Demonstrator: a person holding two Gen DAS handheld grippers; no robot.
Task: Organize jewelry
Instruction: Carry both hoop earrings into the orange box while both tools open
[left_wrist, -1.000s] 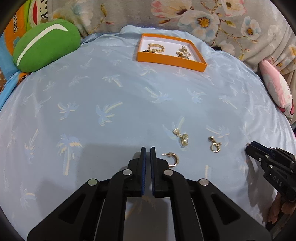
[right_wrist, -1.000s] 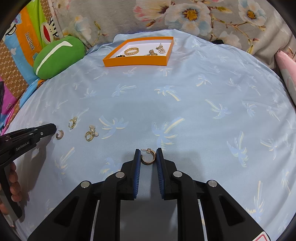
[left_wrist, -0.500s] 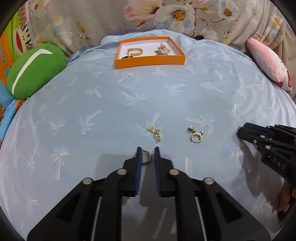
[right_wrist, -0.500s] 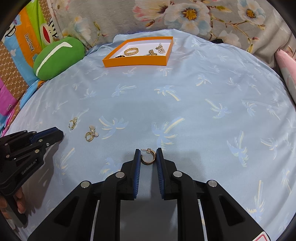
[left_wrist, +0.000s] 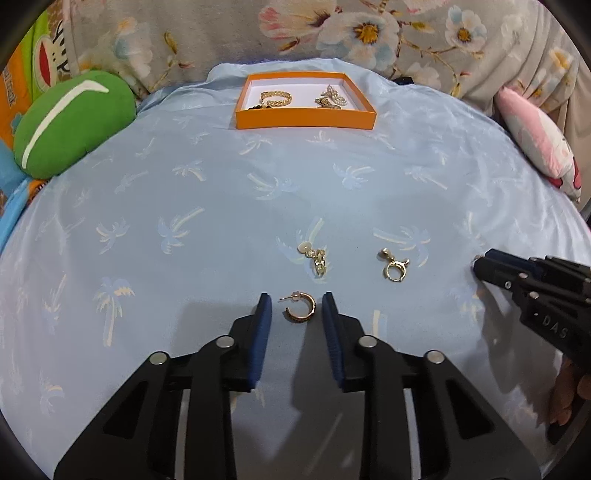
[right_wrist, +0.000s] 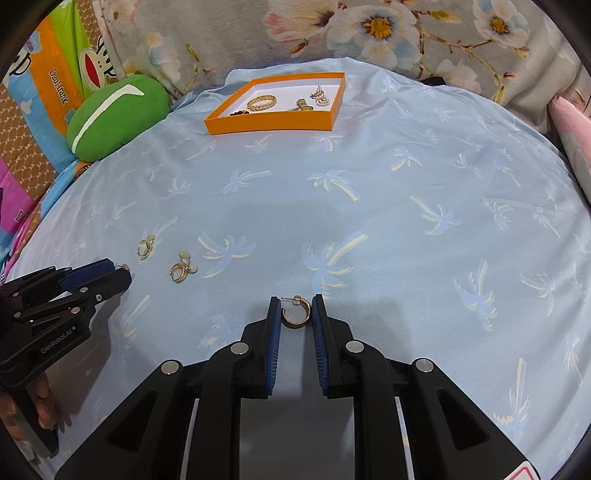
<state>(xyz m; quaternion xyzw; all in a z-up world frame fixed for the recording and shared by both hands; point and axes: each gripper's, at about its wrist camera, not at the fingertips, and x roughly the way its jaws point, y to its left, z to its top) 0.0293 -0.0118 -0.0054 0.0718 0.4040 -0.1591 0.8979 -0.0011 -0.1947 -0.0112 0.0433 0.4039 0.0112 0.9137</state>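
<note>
Since a second ago the left hand-held gripper (left_wrist: 293, 308) has parted its jaws around a gold hoop earring (left_wrist: 300, 308); they are now closing, pads not touching it. Beyond it lie two more earrings (left_wrist: 317, 257). The right hand-held gripper (right_wrist: 295, 312) pinches another hoop earring (right_wrist: 295, 313). Far ahead sits the orange tray (left_wrist: 306, 119) on the bed (left_wrist: 184, 206).
</note>
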